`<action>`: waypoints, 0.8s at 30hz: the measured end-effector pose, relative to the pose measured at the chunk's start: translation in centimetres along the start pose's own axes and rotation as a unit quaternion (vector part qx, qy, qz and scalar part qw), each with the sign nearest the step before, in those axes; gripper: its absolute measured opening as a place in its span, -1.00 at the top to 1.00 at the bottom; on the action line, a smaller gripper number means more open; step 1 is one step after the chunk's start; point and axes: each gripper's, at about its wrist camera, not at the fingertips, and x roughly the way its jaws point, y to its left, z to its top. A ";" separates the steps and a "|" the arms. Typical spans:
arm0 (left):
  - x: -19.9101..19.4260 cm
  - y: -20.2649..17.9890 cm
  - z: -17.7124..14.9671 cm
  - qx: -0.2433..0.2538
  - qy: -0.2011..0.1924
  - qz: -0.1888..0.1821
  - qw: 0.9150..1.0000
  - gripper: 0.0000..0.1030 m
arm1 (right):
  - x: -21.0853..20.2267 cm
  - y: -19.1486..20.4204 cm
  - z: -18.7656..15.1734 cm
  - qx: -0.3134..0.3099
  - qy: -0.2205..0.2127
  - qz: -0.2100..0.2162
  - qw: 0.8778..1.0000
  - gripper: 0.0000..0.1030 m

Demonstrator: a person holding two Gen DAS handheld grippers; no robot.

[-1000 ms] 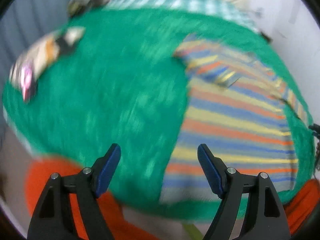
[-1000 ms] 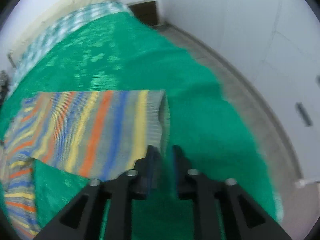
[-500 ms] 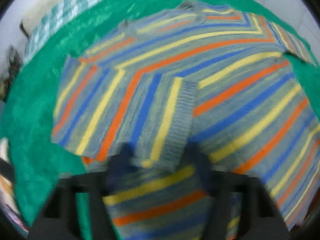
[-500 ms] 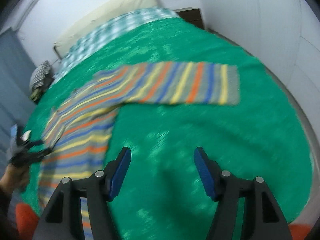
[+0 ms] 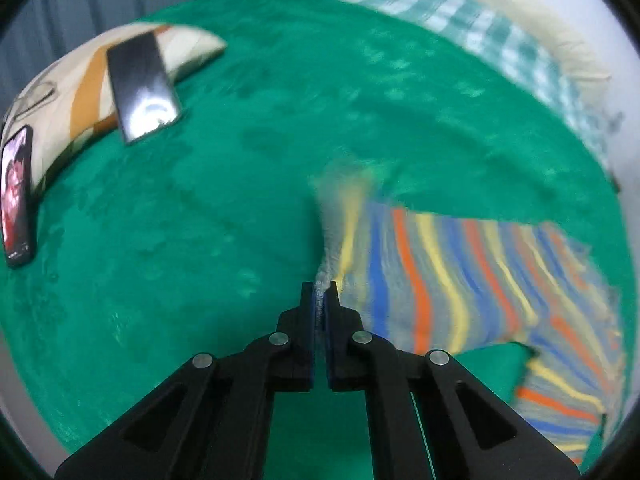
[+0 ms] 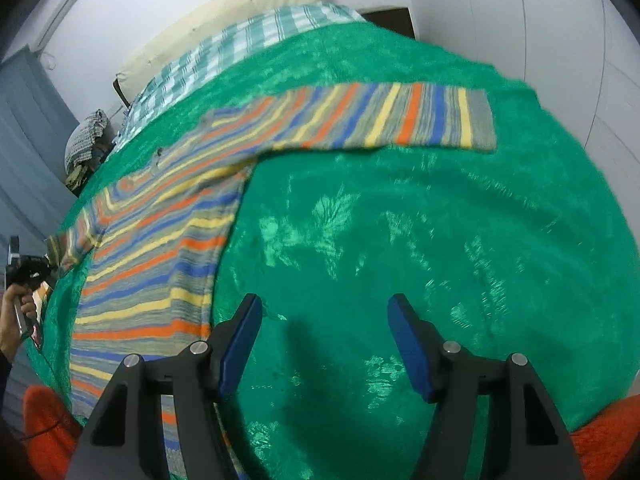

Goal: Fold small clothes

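On a green-blanketed bed (image 6: 400, 220), the left gripper (image 5: 319, 300) clamps a striped sweater's (image 5: 440, 280) cuff while the right gripper's (image 6: 324, 344) jaws stand apart.

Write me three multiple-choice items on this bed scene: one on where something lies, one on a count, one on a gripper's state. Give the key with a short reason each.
1. Where does the dark-screened phone lie?
A. on the patterned pillow
B. on the striped sweater
C. on the floor

2. How many phones show in the left wrist view?
A. one
B. two
C. four

3. How does the left gripper stand?
A. wide open over the green blanket
B. shut on the sweater's sleeve cuff
C. shut on a phone

Key: 1 A, its upper part rests on the pillow; 2 B, the dark one plus a lit phone at the left edge; 3 B, knit fabric sits pinched between the closed pads.
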 end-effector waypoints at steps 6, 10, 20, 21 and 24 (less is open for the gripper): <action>1.6 0.0 -0.7 -0.008 0.006 0.025 1.000 0.98 | 0.9 0.3 -0.3 -0.012 0.013 -0.015 1.000 -0.26; 1.5 1.0 -1.7 -0.013 0.010 0.031 0.999 0.98 | 1.3 0.2 -0.4 -0.018 0.019 -0.019 0.999 -0.26; -5.2 -0.5 -2.6 0.093 -0.049 0.059 0.993 -0.47 | 0.0 -0.1 1.5 -0.022 0.040 -0.023 0.999 -0.49; -6.5 -1.6 -2.6 0.118 -0.069 0.047 0.989 -0.57 | -0.5 -0.1 2.8 -0.031 0.035 -0.023 0.999 -0.54; -8.7 -8.1 -1.1 0.203 -0.074 -0.057 0.975 -0.82 | -0.9 1.6 8.7 -0.091 0.006 -0.030 0.995 -0.65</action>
